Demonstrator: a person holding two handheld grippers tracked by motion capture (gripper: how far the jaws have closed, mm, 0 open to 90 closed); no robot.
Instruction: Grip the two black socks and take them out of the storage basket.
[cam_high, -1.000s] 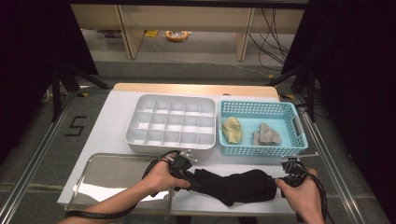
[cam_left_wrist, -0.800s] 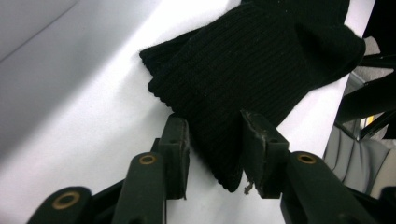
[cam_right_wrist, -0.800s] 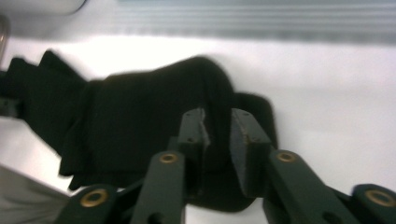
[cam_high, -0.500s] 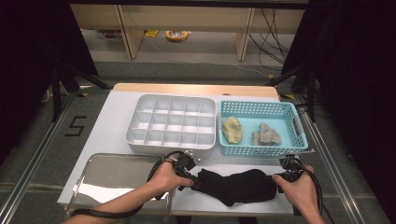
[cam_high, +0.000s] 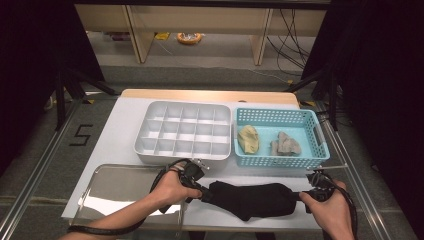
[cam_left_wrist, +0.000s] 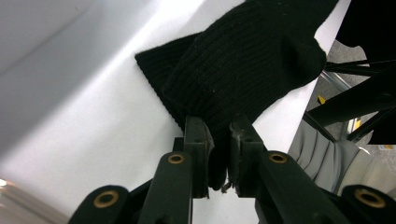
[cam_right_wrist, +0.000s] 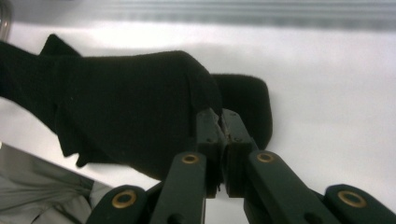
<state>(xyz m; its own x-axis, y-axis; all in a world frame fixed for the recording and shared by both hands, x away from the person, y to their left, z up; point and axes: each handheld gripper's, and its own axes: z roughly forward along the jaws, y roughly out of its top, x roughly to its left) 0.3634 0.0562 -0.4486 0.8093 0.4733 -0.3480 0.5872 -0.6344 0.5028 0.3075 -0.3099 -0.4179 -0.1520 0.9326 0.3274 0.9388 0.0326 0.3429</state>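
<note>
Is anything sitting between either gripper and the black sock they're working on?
No. Both grippers are already on the black sock: the left gripper is closed on one end and the right gripper pinches the other. Nothing lies between them and the fabric.

From where I sit, the one mark I can read is a black numeral 5 (cam_high: 80, 135) — it stands on the grey floor (cam_high: 60, 150) to the left of the white table (cam_high: 120, 125), just off its edge, in the high view. In both gripper views I find no lettering, label or brand to make out — neither on the black jaws nor on the knit cloth between them.
</note>
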